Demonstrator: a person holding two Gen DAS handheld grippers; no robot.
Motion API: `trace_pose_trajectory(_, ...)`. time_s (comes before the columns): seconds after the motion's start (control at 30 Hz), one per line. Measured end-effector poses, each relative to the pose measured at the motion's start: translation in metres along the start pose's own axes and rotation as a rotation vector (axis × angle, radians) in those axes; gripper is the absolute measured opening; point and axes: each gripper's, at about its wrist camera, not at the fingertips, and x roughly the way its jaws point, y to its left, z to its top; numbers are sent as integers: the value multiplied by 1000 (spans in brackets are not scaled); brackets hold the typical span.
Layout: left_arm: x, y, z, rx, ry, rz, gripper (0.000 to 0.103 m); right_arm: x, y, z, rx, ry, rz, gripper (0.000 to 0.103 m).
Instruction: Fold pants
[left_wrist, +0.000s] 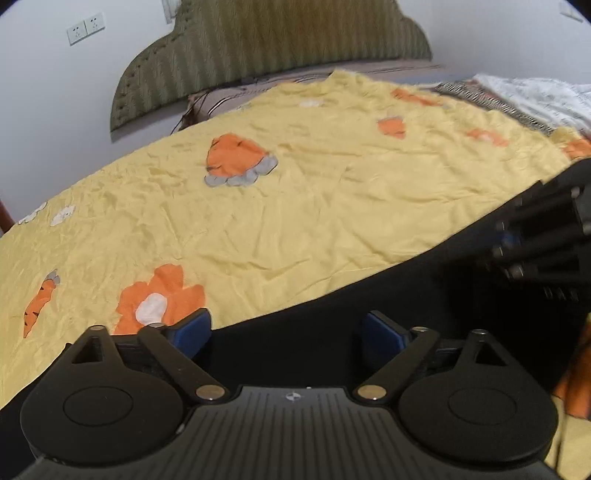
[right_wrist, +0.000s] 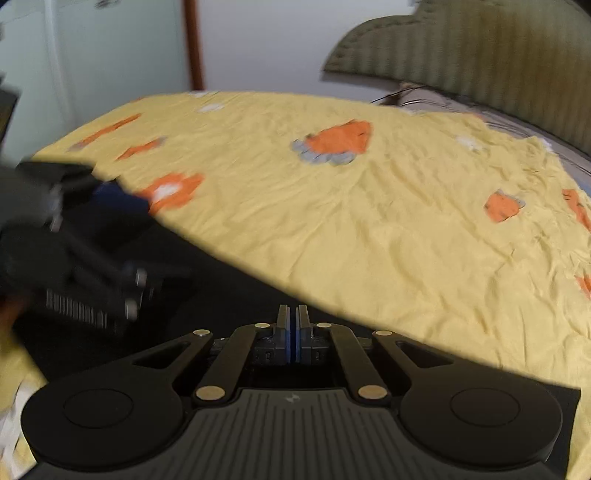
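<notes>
Black pants (left_wrist: 406, 280) lie on a yellow bedsheet (left_wrist: 295, 206) printed with orange carrots. My left gripper (left_wrist: 286, 325) hovers over the pants near their edge, its blue pads wide apart with only the flat cloth beneath them. In the right wrist view the pants (right_wrist: 207, 280) fill the lower left. My right gripper (right_wrist: 293, 314) sits at their edge with its pads pressed together, and I see nothing between them. Each gripper appears blurred in the other's view: the right gripper (left_wrist: 535, 236) and the left gripper (right_wrist: 74, 229).
A padded green headboard (left_wrist: 277, 37) stands against the white wall beyond the bed, with wall sockets (left_wrist: 85, 28) to its left. White and striped bedding (left_wrist: 535, 96) lies at the far right. A brown door frame (right_wrist: 194, 44) stands past the bed's far side.
</notes>
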Motion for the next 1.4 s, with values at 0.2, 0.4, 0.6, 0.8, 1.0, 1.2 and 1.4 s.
trace_pose_trajectory(0.2, 43, -21, 6, 59, 39, 38, 103, 26, -23, 2, 134, -22, 8, 2)
trace_pose_trajectory(0.4, 36, 2, 20, -59, 44, 82, 100, -11, -28, -5, 159, -83, -92, 4)
trace_pose_trajectory(0.6, -21, 8, -12, -24, 7, 145, 102, -11, -29, -34, 103, 13, -81, 11)
trace_pose_trajectory(0.8, -13, 47, -20, -101, 62, 251, 103, 7, -50, -19, 260, -60, -104, 12)
trace_pose_trajectory(1.0, 30, 66, -16, -146, 60, 270, 103, -10, -35, -30, 229, -71, -102, 33)
trace_pose_trajectory(1.2, 21, 66, 1, -215, 60, 283, 97, -68, -53, -83, 402, -160, -215, 47)
trace_pose_trajectory(1.4, -21, -3, 7, -94, -29, 71, 102, -118, -78, -143, 609, -221, -268, 64)
